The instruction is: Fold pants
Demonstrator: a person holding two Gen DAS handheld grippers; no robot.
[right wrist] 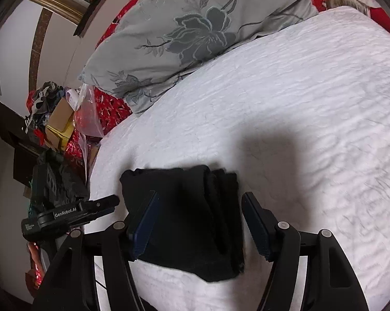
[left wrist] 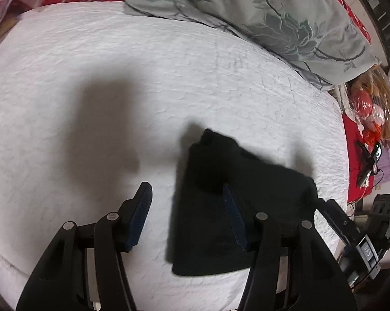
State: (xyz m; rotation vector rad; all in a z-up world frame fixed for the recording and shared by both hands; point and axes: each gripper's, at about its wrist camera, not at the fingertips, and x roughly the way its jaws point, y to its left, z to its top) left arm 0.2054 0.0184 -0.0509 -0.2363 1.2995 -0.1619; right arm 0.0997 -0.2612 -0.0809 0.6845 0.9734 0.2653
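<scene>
Pants [right wrist: 192, 220]: black, folded into a compact bundle, lying on the white quilt [right wrist: 298, 103] near its edge.
Left gripper [left wrist: 187, 217]: jaws spread wide, holding nothing, above the bundle's edge.
Right gripper [right wrist: 200, 223]: wide apart, empty, straddling the bundle.
Pillow [right wrist: 195, 26]: grey floral, beyond.

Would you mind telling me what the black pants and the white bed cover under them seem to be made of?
The black pants look like a soft, matte knit or fleece-like cloth: no sheen, and thick rounded folds stacked in layers. The exact fibre cannot be told. The white bed cover looks like quilted or crinkled cotton-type fabric, matte, with a puckered, rippled texture all over its surface.
</scene>
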